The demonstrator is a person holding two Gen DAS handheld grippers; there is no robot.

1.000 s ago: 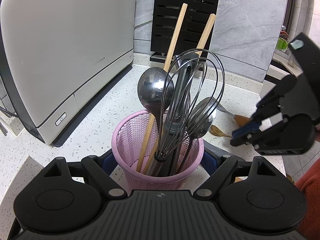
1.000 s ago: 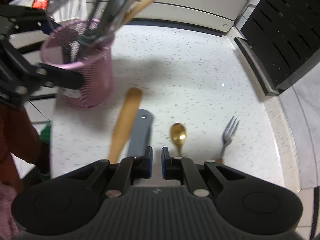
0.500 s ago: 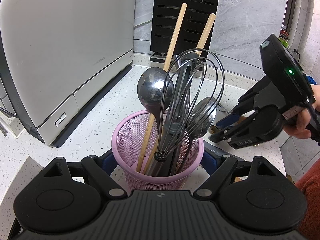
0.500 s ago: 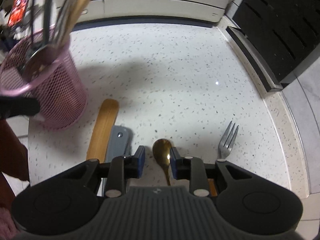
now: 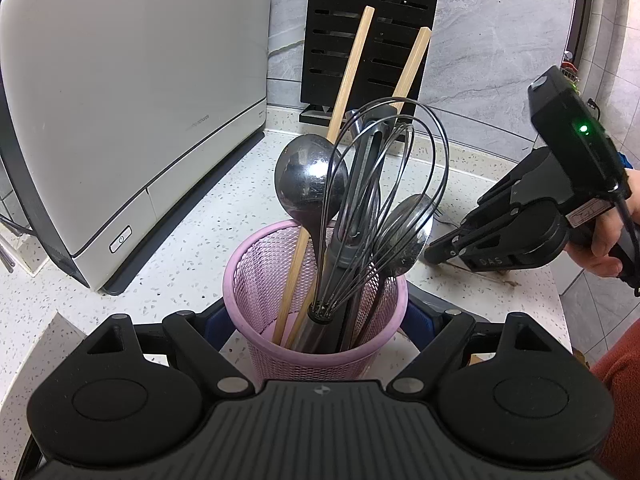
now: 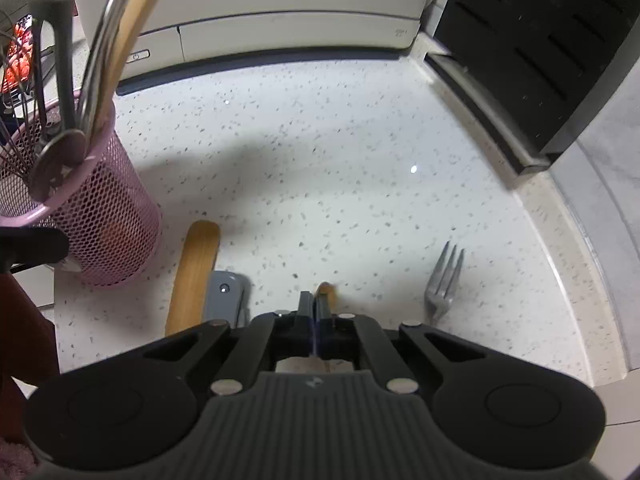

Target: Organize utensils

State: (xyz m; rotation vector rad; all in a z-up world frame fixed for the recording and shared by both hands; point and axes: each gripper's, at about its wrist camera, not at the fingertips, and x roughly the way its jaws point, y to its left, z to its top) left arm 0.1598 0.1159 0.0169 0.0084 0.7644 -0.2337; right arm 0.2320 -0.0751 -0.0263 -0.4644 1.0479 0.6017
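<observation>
Left gripper [image 5: 316, 320]: jaws stand wide around the pink mesh holder [image 5: 256, 280], one on each side of its lower wall; whether the pads press on the wall I cannot tell, since the blue pads are mostly hidden behind the cup.

Holder contents, already sorted: two wooden chopsticks [image 5: 348, 80], a steel ladle [image 5: 310, 178], a wire whisk [image 5: 396, 184], a dark grey slotted utensil [image 5: 372, 168] and a second steel spoon [image 5: 408, 224]. All stand upright or lean on the rim.

Right gripper [image 6: 316, 308]: jaws drawn fully together, low over the speckled countertop [image 6: 320, 160]. The bowl tip of the gold spoon [image 6: 328, 290] pokes out just past the fingertips; its handle appears to be pinched between the pads, though the contact itself is hidden by the fingers.

Still loose on the counter: a wooden spatula [image 6: 196, 268] and a grey handled tool [image 6: 224, 292] lying side by side near the holder, and a steel fork [image 6: 444, 284] well off to the right.

Progress judgement: over halfway. Left to do: the gold spoon, then three more items, into the holder.
</observation>
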